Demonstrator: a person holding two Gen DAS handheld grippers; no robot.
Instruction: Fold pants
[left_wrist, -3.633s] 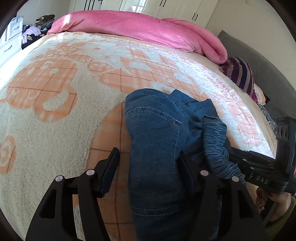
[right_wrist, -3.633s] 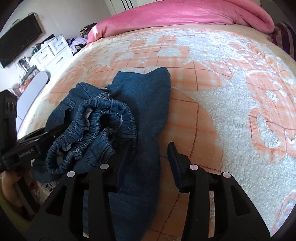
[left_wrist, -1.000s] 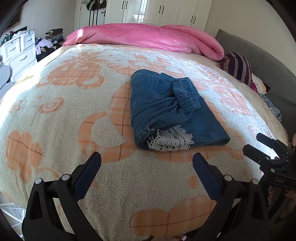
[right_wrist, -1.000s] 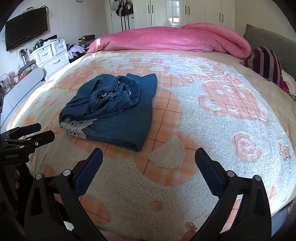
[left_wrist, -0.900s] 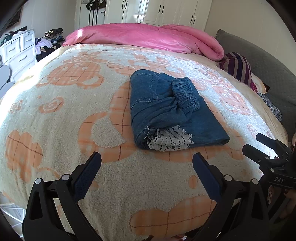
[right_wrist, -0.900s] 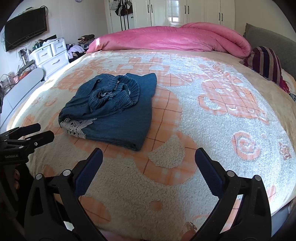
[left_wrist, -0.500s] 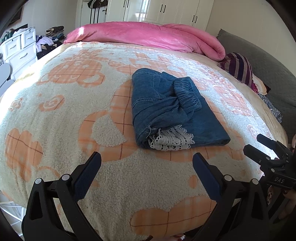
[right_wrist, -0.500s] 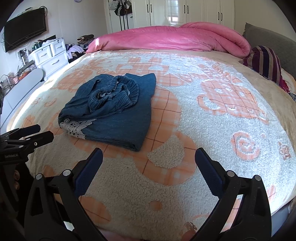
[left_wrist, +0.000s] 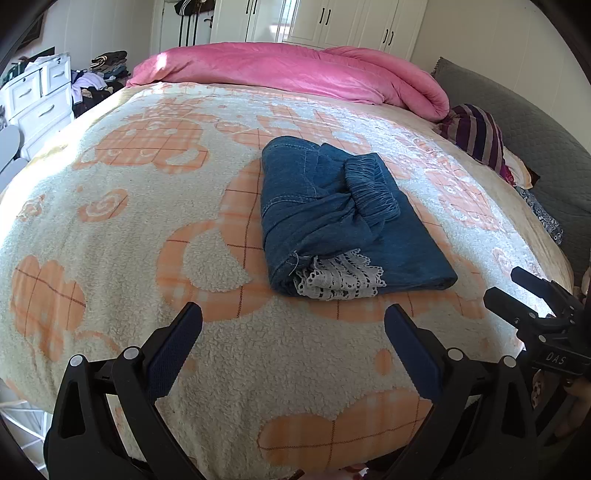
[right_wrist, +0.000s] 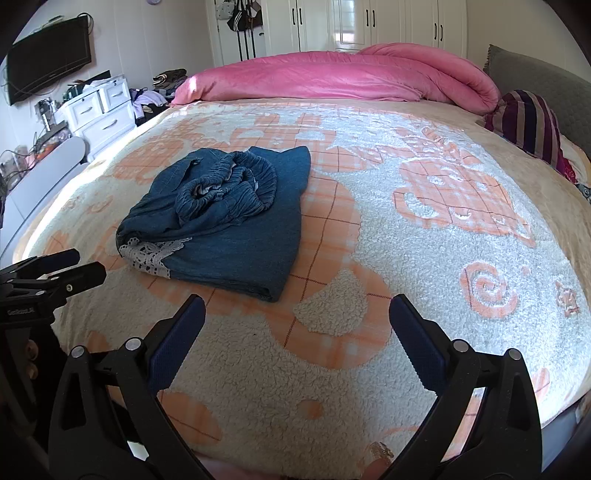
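Lying folded at frame centre, the pants (left_wrist: 343, 225) sit released on the blanket (left_wrist: 110, 229). Both grippers, left (left_wrist: 293, 334) and right (right_wrist: 293, 325), have pulled back, fingers wide and empty. Folding looks finished.

The letters "DAS" stand in white on the right gripper (left_wrist: 517, 295); the left gripper (right_wrist: 70, 266) carries a small white label, too blurred to read

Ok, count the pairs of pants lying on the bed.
1. The folded denim pants lie on the fleece blanket, ahead of both open tools, left tool and right tool. Anything under the pink duvet would be hidden.
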